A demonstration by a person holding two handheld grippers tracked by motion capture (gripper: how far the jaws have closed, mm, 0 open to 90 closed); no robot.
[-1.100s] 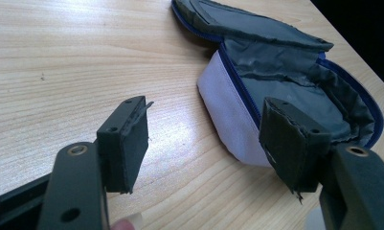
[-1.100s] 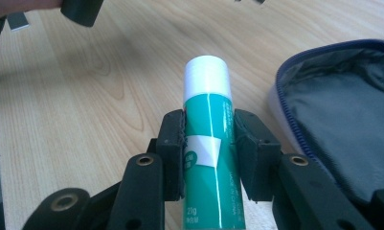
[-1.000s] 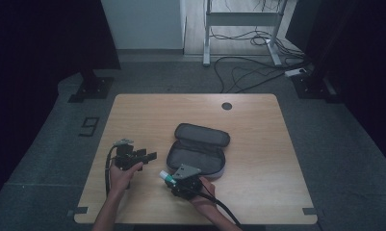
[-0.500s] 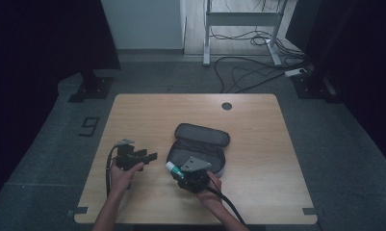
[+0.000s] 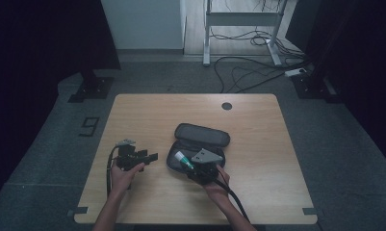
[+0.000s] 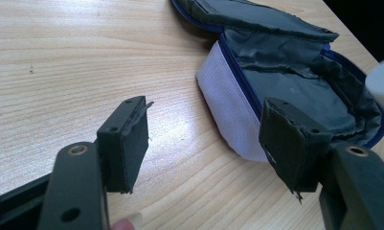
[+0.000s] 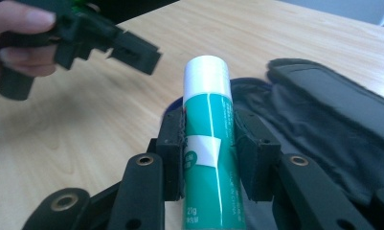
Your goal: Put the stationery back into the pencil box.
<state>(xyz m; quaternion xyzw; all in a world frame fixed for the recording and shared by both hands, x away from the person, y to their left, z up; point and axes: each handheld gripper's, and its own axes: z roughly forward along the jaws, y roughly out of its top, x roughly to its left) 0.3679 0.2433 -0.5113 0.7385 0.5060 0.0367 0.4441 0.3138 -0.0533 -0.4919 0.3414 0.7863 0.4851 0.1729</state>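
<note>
A green-and-white glue stick [image 7: 208,143] is sitting pinched between the pads of the right gripper [image 7: 209,153], white cap forward, hovering over the near left edge of the open pencil case [image 5: 199,144], seemingly so it can be lowered into the grey-lined pocket. The left gripper [image 6: 204,143] is waiting just beside the case on the wooden table [image 5: 147,115], jaws spread and gripping nothing, probably ready to steady the fabric wall.

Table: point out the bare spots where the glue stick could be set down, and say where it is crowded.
Bare: the table's far-left stretch beyond the left gripper, and its right side past the pouch. Crowded: the near middle, where the right gripper holds the glue stick over the pouch.
</note>
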